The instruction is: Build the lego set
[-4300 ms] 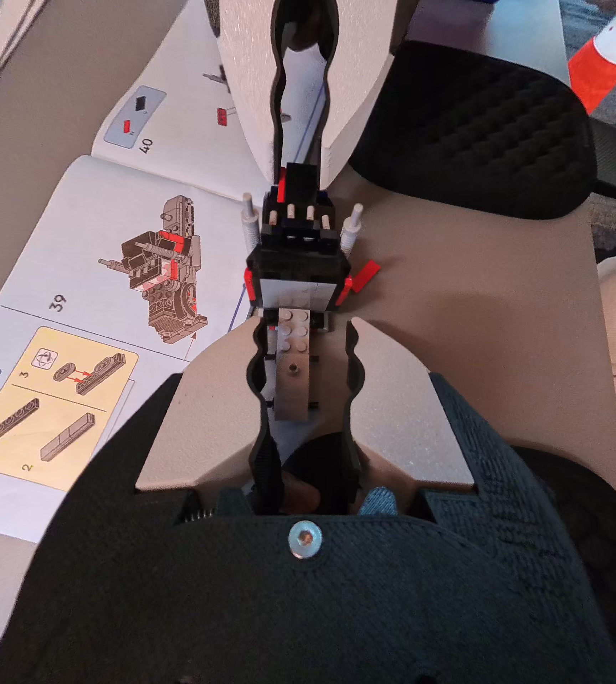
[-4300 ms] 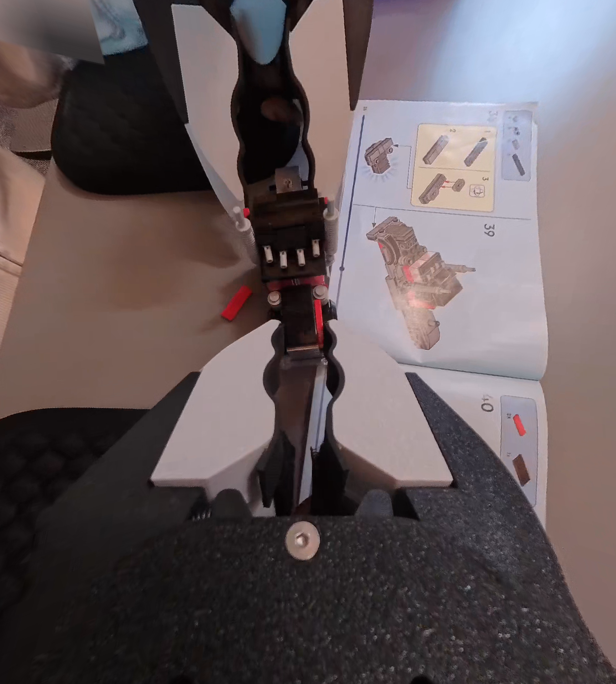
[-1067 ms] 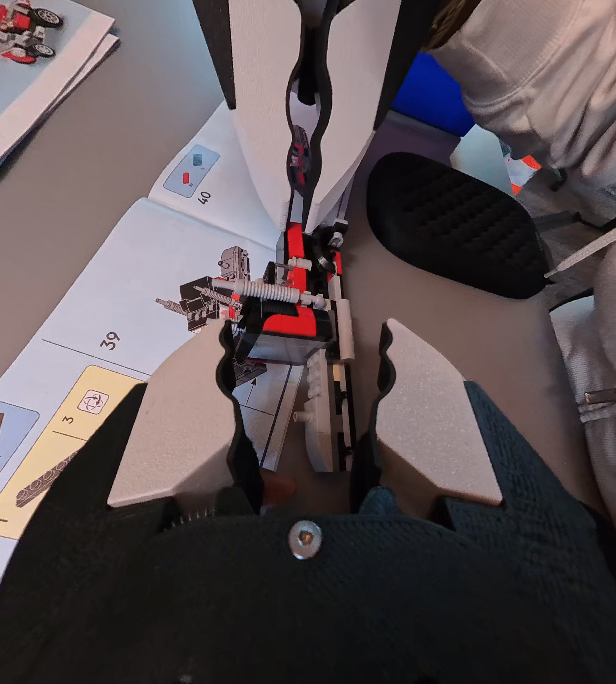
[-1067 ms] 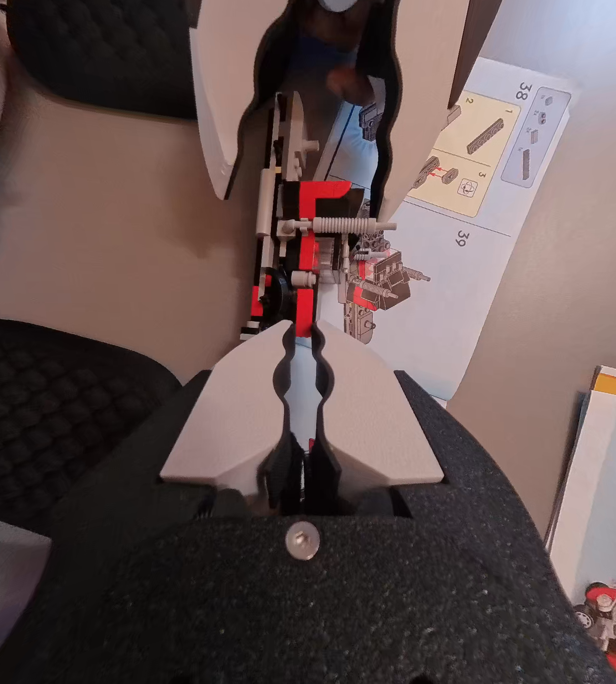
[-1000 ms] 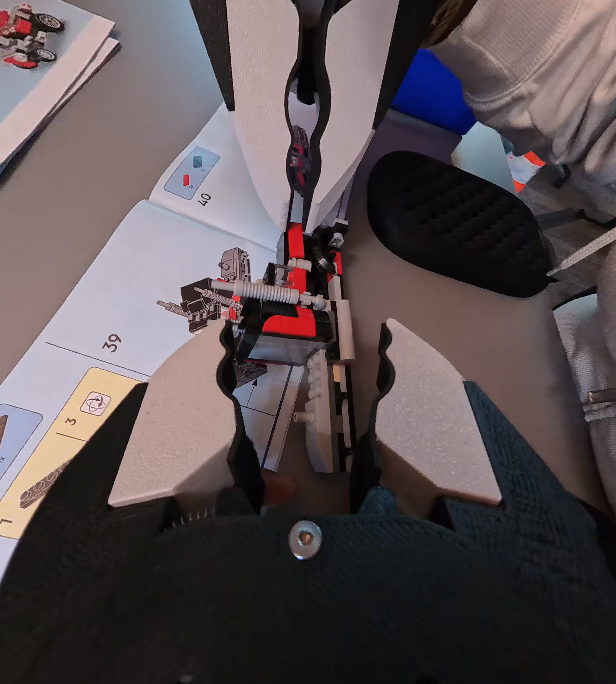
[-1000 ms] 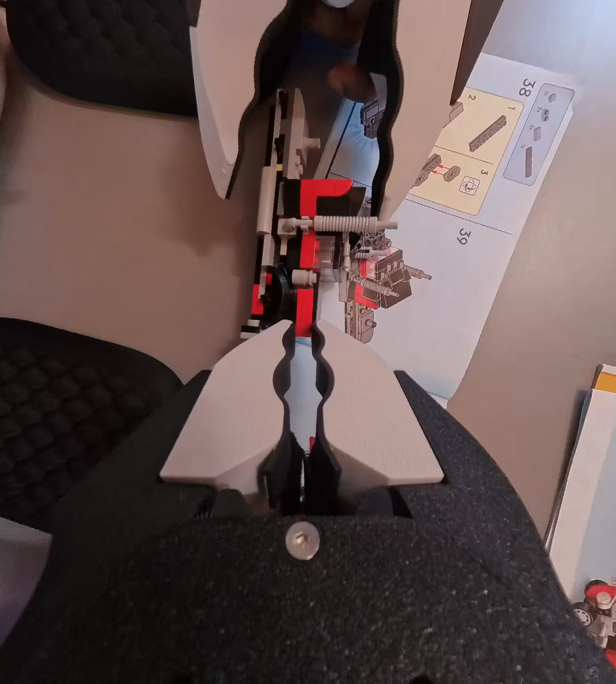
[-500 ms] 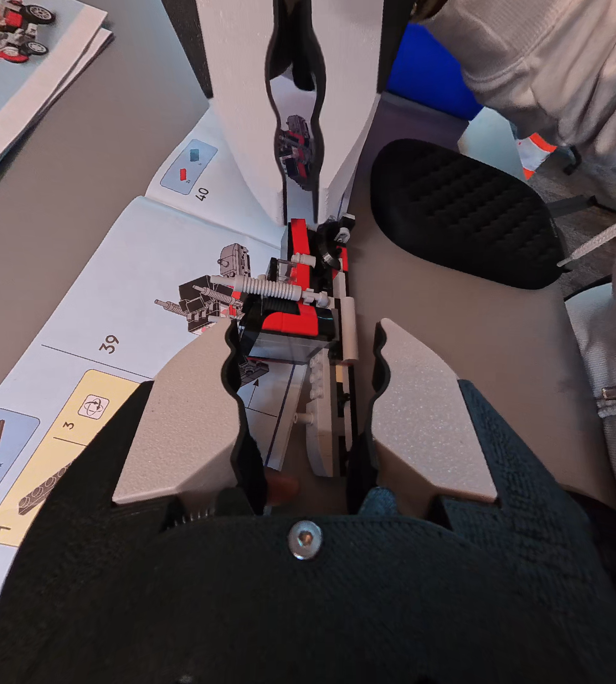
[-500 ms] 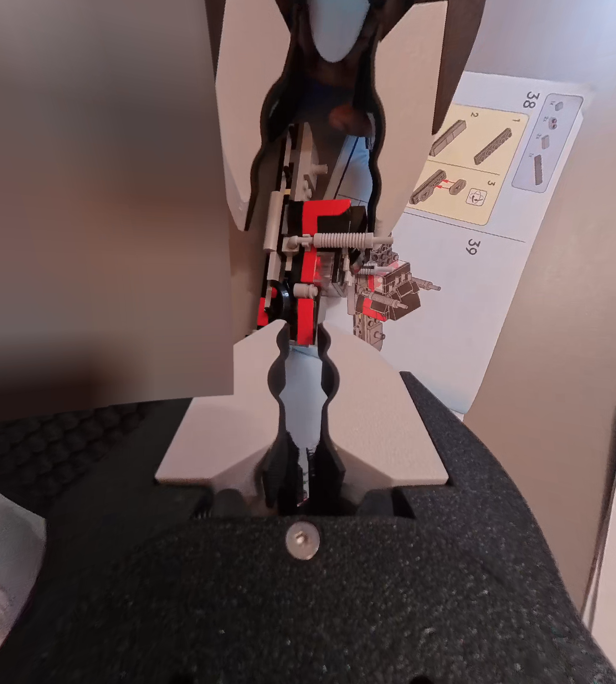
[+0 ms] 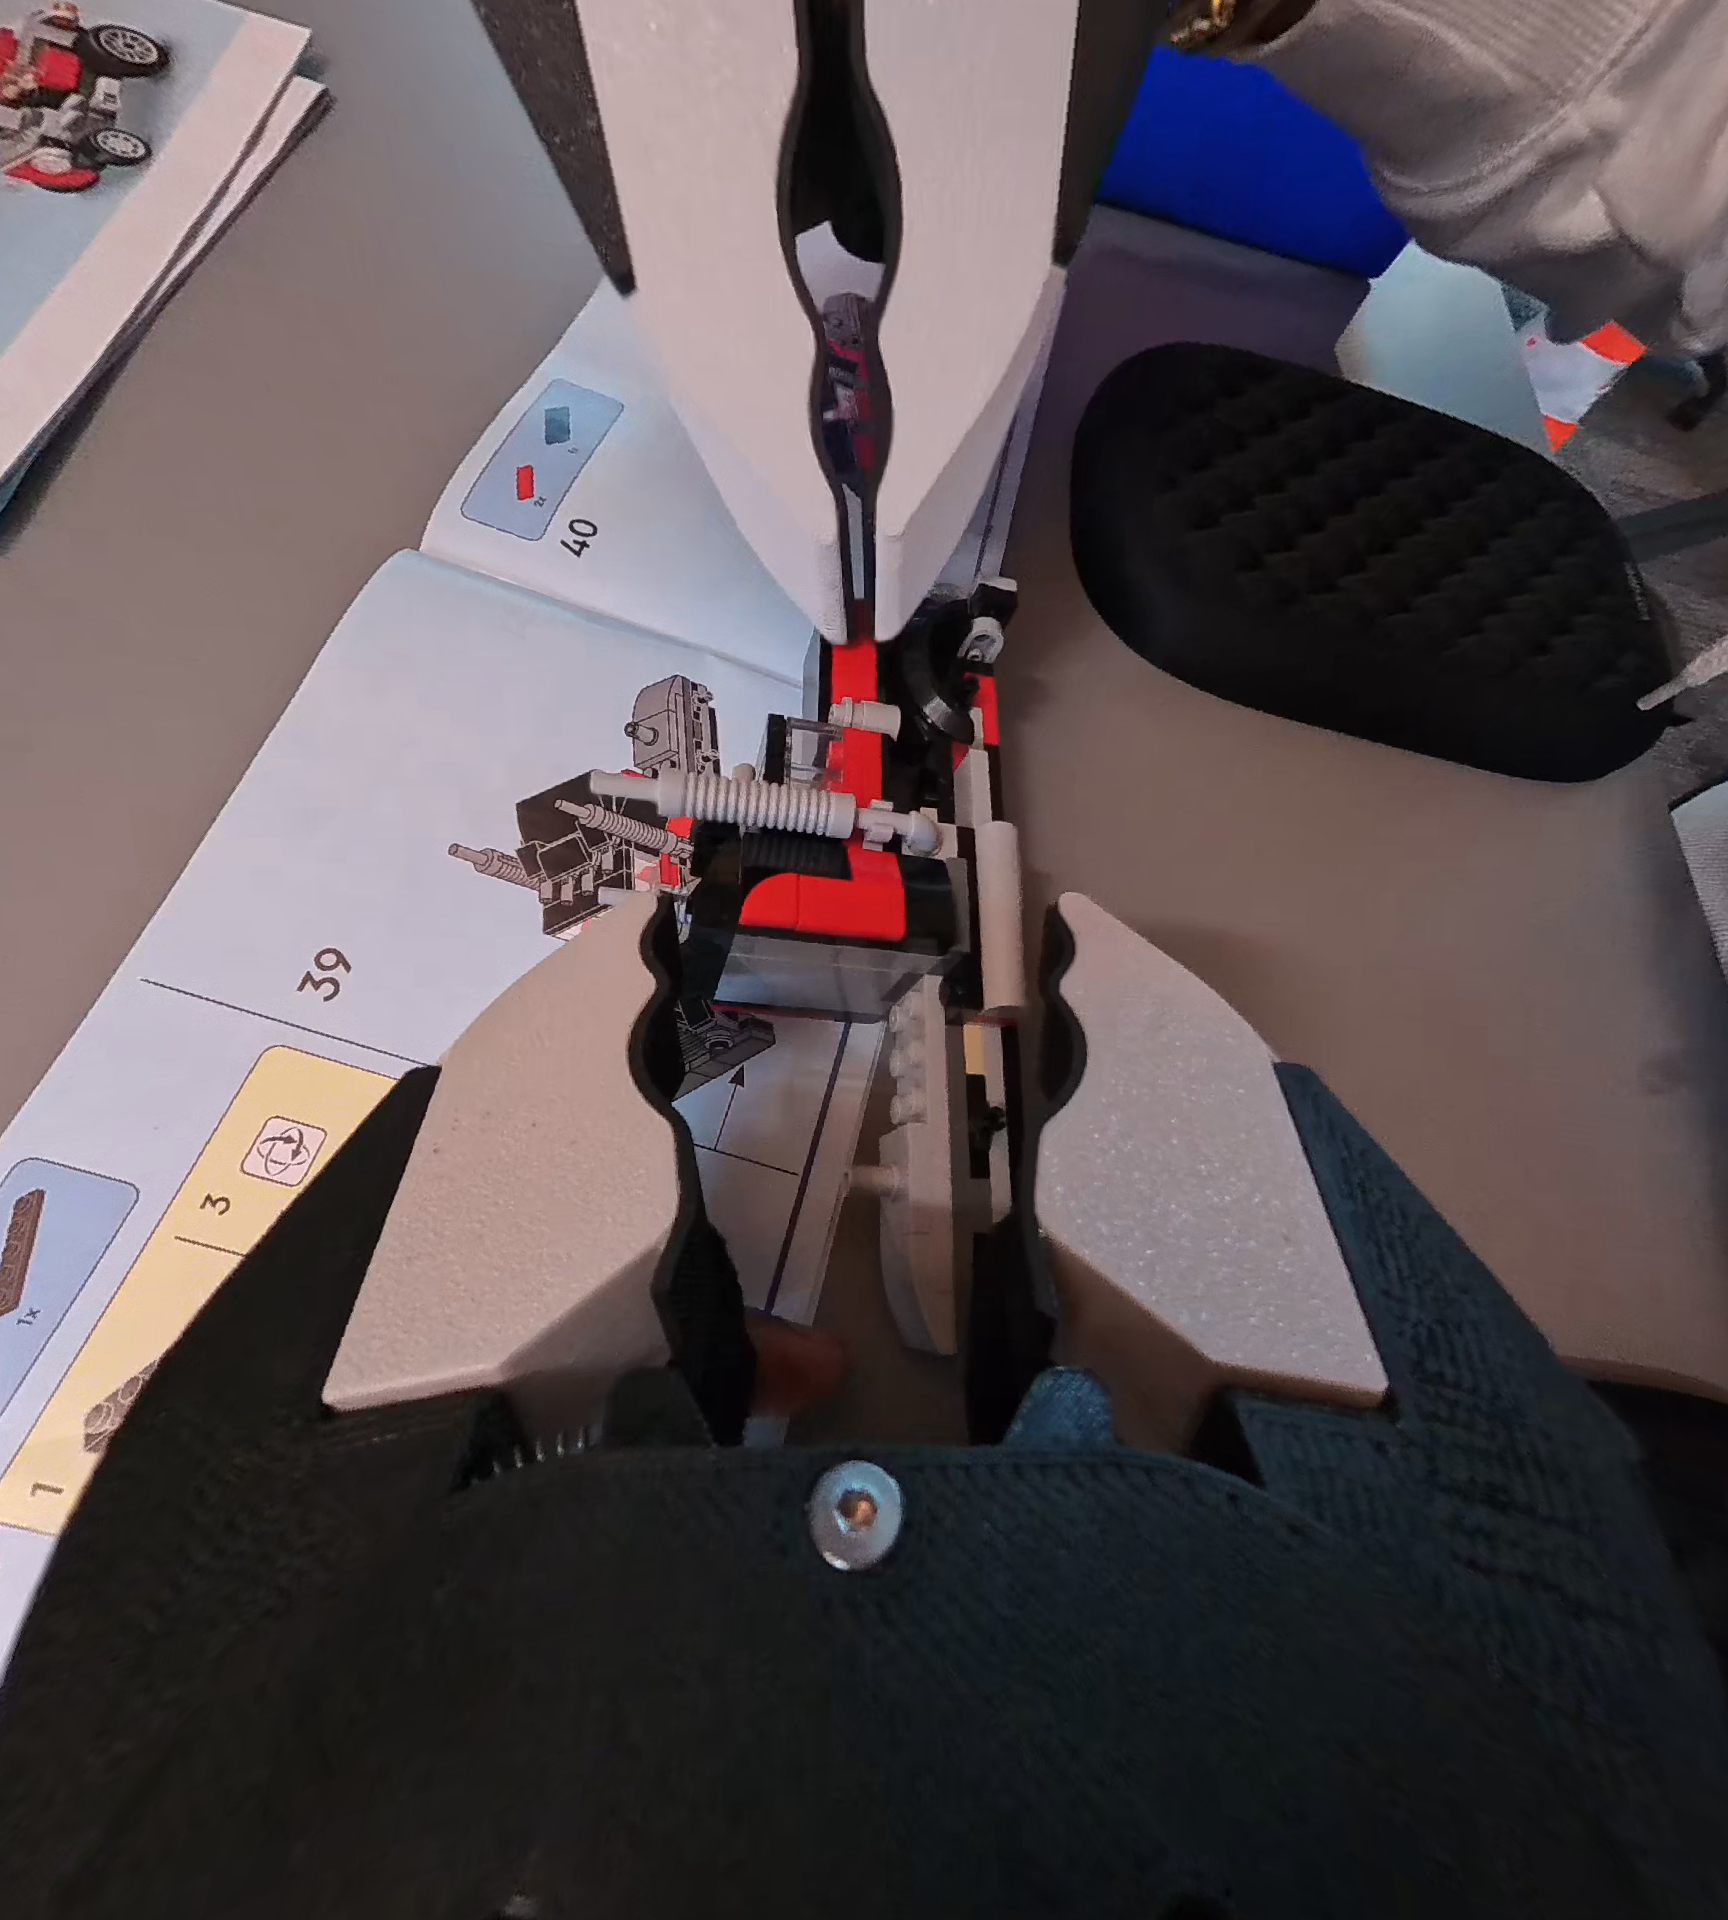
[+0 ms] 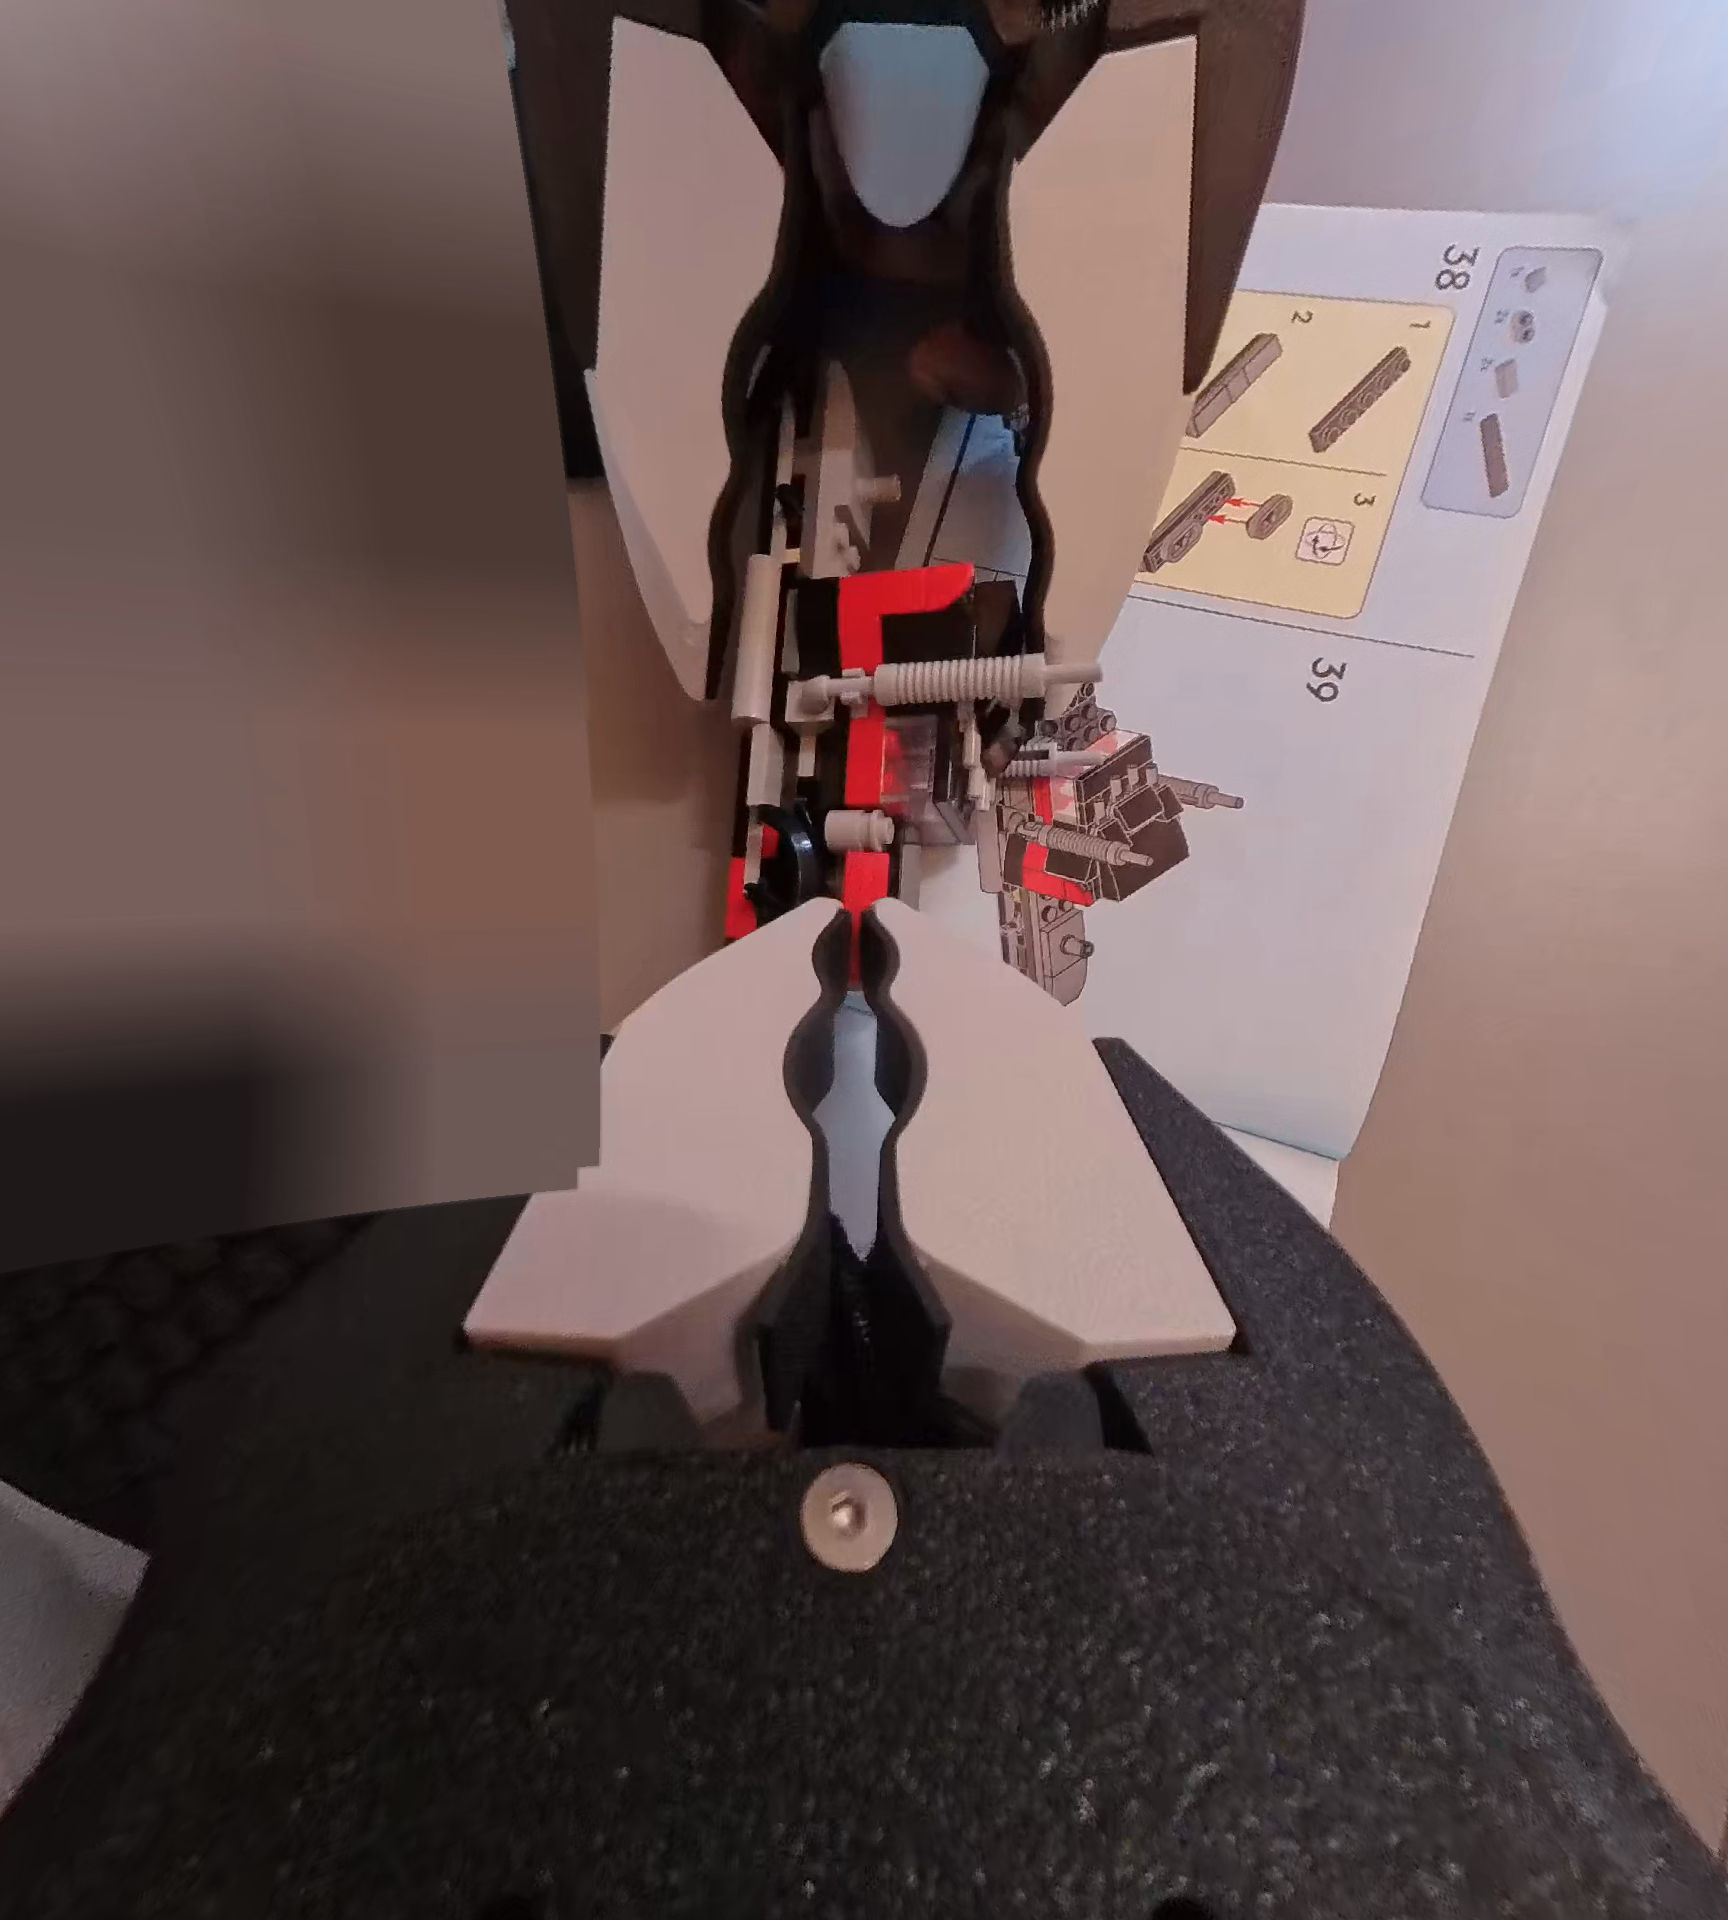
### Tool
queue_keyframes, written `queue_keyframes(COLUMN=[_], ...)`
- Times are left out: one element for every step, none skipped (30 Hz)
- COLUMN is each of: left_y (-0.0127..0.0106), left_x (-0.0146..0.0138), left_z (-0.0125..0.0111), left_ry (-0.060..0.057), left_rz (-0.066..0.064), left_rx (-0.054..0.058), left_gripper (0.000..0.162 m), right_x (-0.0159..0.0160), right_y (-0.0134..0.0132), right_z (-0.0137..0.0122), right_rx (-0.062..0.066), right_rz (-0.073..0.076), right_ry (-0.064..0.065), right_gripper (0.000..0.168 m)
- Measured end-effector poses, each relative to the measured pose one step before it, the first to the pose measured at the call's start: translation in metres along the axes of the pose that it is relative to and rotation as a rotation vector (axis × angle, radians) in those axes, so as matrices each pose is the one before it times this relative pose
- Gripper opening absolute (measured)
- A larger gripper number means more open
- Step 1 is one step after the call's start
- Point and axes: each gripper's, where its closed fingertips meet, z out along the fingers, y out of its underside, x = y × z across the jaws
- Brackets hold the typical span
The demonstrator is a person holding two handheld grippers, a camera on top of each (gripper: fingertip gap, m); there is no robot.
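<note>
I have the red, black and grey lego model (image 9: 870, 883) lifted above the tabletop (image 9: 1307, 987), over the open instruction booklet (image 9: 403, 831). My left gripper (image 9: 849, 997) is spread wide around the model's grey rear end; the model lies against the right finger, while the left finger stands clear of it, so I cannot tell whether this gripper truly grips. My right gripper (image 10: 855, 925) is clenched on the thin red plate (image 10: 865, 883) at the model's opposite end. Half a second ago those fingertips stood slightly apart at the plate; now they pinch it. Four seconds back the model faced studs-up between the grippers; it is now turned on its side, its grey ribbed rod (image 9: 766, 805) facing up. A black textured pad (image 9: 1359, 561) lies just beside the model. A second booklet (image 9: 81, 229) lies well apart.
</note>
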Motion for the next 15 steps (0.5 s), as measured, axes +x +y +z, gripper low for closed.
queue_keyframes(left_y=[-0.00002,-0.00001,-0.00002,0.00000,0.00003,-0.00003,-0.00005,-0.00006,-0.00006,0.00006,0.00011,0.00011,0.00013,-0.00010,-0.00002], left_x=[-0.00017,-0.00015,-0.00019,-0.00010,0.00010,0.00004,-0.00008,0.00007,-0.00010,-0.00014,-0.00031,0.00001,0.00002,-0.00003,-0.00001], left_z=[-0.00008,-0.00003,0.00003,0.00005,0.00002,0.00007,-0.00001,0.00000,-0.00005,0.00008,0.00006,0.00017,0.00004,0.00008,-0.00008], left_ry=[-0.0005,-0.0005,-0.0009,-0.0009,0.0002,0.0000,0.0001,0.0008,0.0006,-0.0008,-0.0016,0.0001,0.0007,0.0005,0.0008], left_rz=[-0.0013,-0.0007,-0.0001,0.0007,0.0008,0.0003,-0.0005,-0.0014,-0.0013,-0.0009,-0.0009,-0.0007,-0.0004,-0.0007,-0.0012], left_rx=[0.0003,0.0000,-0.0002,-0.0002,-0.0001,-0.0001,0.0003,0.0004,0.0002,-0.0002,-0.0010,-0.0016,-0.0008,0.0000,0.0003], left_gripper=[0.066,0.066,0.065,0.065,0.065,0.065,0.065,0.065,0.065,0.065,0.065,0.065,0.065,0.065,0.065], right_x=[-0.00038,-0.00056,0.00005,0.00008,-0.00026,0.00020,0.00031,-0.00004,0.00018,0.00013,0.00021,-0.00019,-0.00011,-0.00002,-0.00005], right_y=[-0.00082,0.00037,-0.00013,-0.00001,0.00017,0.00016,0.00014,0.00023,0.00018,0.00004,0.00023,-0.00017,0.00009,0.00005,-0.00005], right_z=[0.00002,0.00026,0.00003,0.00021,0.00019,0.00008,0.00014,0.00014,0.00012,0.00027,0.00040,0.00022,-0.00001,0.00010,0.00012], right_rx=[0.0018,-0.0059,-0.0038,-0.0045,-0.0069,-0.0075,-0.0085,-0.0099,-0.0094,-0.0069,-0.0059,-0.0011,-0.0006,-0.0005,-0.0008], right_rz=[0.0039,0.0068,0.0055,0.0037,-0.0001,-0.0077,-0.0124,-0.0168,-0.0211,-0.0161,-0.0075,-0.0033,-0.0040,-0.0030,0.0009], right_ry=[0.0080,0.0054,0.0085,0.0075,0.0046,0.0080,0.0080,0.0050,0.0047,0.0029,0.0002,-0.0054,-0.0064,-0.0069,-0.0071], right_gripper=[0.002,0.002,0.002,0.002,0.002,0.002,0.001,0.001,0.001,0.001,0.000,0.000,0.000,0.000,0.000])
